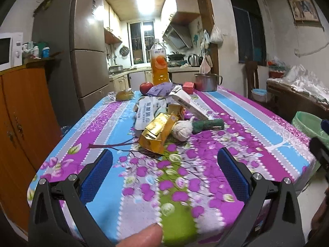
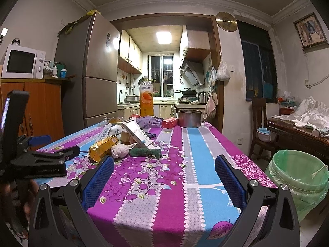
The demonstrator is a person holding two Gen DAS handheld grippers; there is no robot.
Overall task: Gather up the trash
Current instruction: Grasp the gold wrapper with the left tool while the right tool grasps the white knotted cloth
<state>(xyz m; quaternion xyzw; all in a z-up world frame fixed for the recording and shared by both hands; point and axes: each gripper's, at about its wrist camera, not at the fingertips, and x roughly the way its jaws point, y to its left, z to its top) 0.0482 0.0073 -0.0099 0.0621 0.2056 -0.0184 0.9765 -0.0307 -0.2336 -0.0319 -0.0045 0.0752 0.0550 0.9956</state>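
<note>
Trash sits mid-frame in the left wrist view: gold foil packet looks light and crinkly (probably slippery), long axis running lower left to upper right, so pinch across its creased near end; left gripper gapes empty. Right wrist view: right gripper also wide, green-lined bin lower right.

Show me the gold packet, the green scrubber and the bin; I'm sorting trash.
gold packet [image 1: 157, 132], left wrist view, its front face.
green scrubber [image 2: 146, 152], right wrist view, its middle.
bin [image 2: 300, 177], right wrist view, its green liner wall.
</note>
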